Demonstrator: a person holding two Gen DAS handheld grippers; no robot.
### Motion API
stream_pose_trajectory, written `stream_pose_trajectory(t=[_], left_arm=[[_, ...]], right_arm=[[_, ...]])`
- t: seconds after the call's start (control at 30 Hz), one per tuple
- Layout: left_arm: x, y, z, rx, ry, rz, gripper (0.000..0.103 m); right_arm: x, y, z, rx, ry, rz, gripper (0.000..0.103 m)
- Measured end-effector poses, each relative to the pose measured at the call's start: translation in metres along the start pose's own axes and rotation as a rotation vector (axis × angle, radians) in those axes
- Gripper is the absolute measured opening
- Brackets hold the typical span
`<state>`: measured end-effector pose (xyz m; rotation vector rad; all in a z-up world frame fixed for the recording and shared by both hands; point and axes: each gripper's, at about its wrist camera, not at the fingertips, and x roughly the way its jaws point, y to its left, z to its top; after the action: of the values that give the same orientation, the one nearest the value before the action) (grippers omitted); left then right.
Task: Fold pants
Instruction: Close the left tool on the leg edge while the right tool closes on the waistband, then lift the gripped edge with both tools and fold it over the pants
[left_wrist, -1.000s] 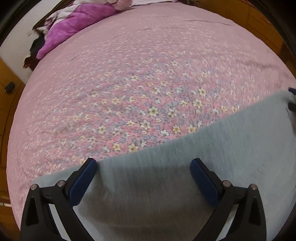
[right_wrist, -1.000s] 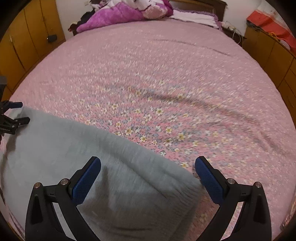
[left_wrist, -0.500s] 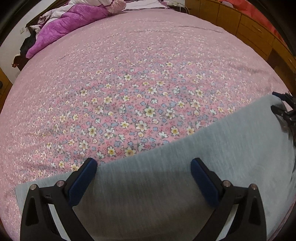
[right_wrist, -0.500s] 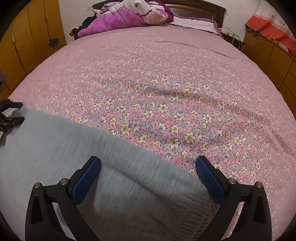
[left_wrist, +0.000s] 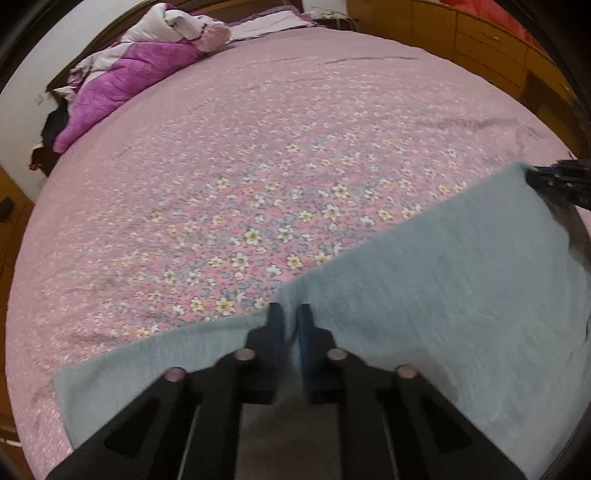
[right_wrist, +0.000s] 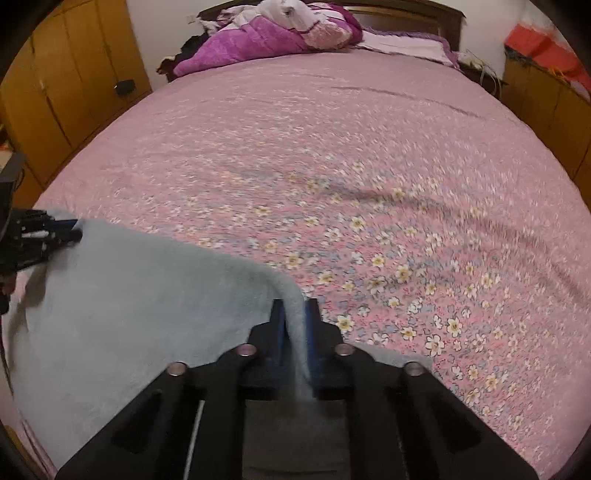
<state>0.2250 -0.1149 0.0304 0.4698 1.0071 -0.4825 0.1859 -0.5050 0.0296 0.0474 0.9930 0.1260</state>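
The grey-blue pants (left_wrist: 424, 295) lie spread on the near part of the pink flowered bed (left_wrist: 258, 166). My left gripper (left_wrist: 290, 319) is shut on the far edge of the pants, which bunch slightly between its blue pads. My right gripper (right_wrist: 295, 314) is shut on a raised fold at the pants' (right_wrist: 129, 295) far edge. The right gripper also shows at the right rim of the left wrist view (left_wrist: 554, 181). The left gripper also shows at the left rim of the right wrist view (right_wrist: 40, 232).
A purple and white quilt (right_wrist: 266, 40) is piled at the head of the bed beside a pillow (right_wrist: 402, 44). Wooden cupboards (right_wrist: 66, 81) stand left of the bed and wooden cabinets (right_wrist: 543, 99) right. A dark headboard runs along the back.
Both grippers were open over the pants' edge; both have now closed on the fabric, pinching it into small raised folds.
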Motion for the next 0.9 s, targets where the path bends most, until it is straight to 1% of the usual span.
stream_pose_trajectory(t=[0.07,0.13,0.23,0.4,0.5,0.73,0.9], left_arm=[[-0.008,0.004,0.003,-0.043,-0.014,-0.006,0.005],[-0.019,0.009,0.005,-0.085,-0.047,-0.001,0.004],[-0.036,0.009,0.012,-0.098,-0.101,0.027,0.004],[-0.071,0.007,0.016,-0.099,-0.171,0.058,0.004],[-0.099,0.007,0.005,-0.116,-0.204,0.057,0.004],[-0.158,-0.013,-0.037,-0.150,-0.263,0.064,0.004],[-0.183,-0.028,-0.069,-0.165,-0.289,0.078,0.004]], right_arm=[[-0.009,0.007,0.002,-0.012,-0.024,-0.015,0.000],[-0.020,0.007,0.005,0.001,-0.055,-0.009,0.000],[-0.044,0.008,0.007,0.024,-0.111,0.013,0.000],[-0.076,0.019,0.010,0.015,-0.181,0.010,0.000],[-0.097,0.026,0.002,0.015,-0.220,0.017,0.000],[-0.147,0.043,-0.027,0.004,-0.277,0.031,0.000],[-0.173,0.058,-0.059,-0.003,-0.295,0.036,0.000]])
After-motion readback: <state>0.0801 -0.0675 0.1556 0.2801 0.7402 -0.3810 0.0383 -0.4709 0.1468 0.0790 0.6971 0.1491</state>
